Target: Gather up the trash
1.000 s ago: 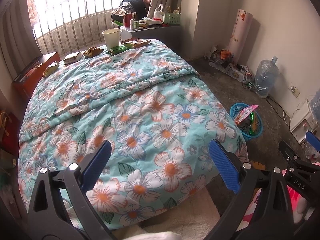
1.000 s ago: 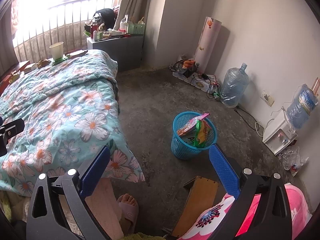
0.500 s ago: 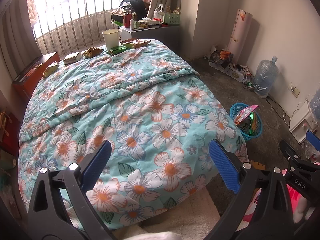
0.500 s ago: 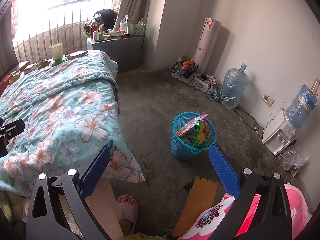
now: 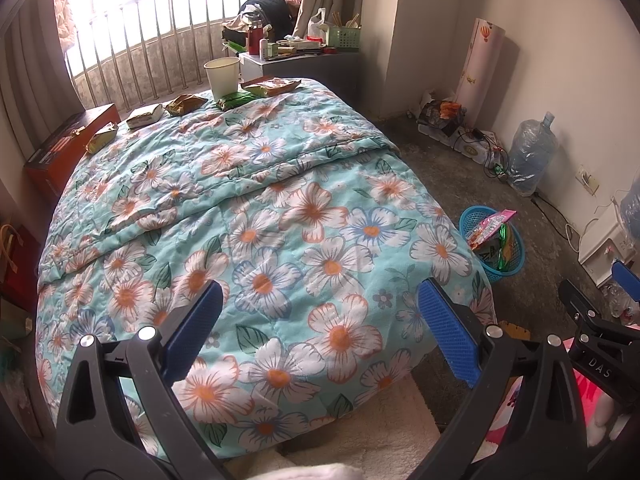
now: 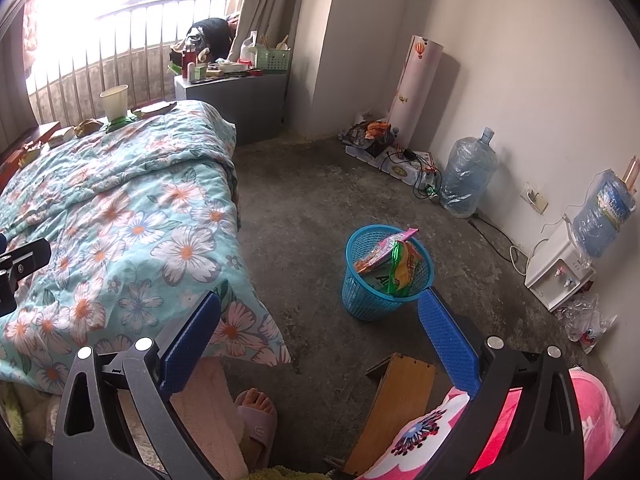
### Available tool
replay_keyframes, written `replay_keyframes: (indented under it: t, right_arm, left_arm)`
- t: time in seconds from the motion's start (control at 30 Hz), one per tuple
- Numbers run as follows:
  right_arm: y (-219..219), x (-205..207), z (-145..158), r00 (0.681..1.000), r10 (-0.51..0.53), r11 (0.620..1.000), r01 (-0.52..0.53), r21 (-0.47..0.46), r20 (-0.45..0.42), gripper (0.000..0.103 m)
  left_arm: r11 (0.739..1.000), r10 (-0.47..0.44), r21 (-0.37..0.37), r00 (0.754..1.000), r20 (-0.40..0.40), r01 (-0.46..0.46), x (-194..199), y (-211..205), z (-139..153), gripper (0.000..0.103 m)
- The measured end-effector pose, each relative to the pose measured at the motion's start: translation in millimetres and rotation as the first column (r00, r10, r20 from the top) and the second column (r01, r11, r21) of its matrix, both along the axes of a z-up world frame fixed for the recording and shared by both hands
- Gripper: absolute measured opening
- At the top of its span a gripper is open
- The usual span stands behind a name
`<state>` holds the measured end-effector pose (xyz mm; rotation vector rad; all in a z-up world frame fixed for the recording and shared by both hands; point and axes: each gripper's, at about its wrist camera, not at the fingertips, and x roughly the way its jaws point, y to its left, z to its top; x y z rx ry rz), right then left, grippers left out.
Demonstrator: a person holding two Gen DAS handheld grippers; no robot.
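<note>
Several snack wrappers [image 5: 185, 103] and a white paper cup [image 5: 222, 77] lie along the far edge of the floral bed quilt [image 5: 256, 216]. A blue trash basket [image 6: 386, 276] with wrappers in it stands on the floor right of the bed; it also shows in the left wrist view [image 5: 494, 246]. My left gripper [image 5: 320, 332] is open and empty above the near end of the bed. My right gripper [image 6: 320, 332] is open and empty over the floor, near the basket.
A grey bedside cabinet [image 6: 248, 100] with clutter stands at the bed's far right corner. Water jugs [image 6: 468, 178], a dispenser [image 6: 560, 272] and cables line the right wall. A wooden board [image 6: 392, 404], a pink pillow and a slippered foot [image 6: 256, 420] are near.
</note>
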<state>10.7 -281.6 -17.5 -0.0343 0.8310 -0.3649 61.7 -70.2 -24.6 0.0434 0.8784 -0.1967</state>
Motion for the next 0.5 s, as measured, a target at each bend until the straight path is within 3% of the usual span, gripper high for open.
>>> replay_keyframes:
  t: [0.5]
  right_arm:
    - [1.0, 0.5, 1.3, 1.000, 0.000, 1.000, 0.000, 0.002, 0.002, 0.096]
  left_arm:
    - [1.000, -0.006, 0.003, 1.000, 0.010, 0.006, -1.8, 0.6, 3.7, 0.094]
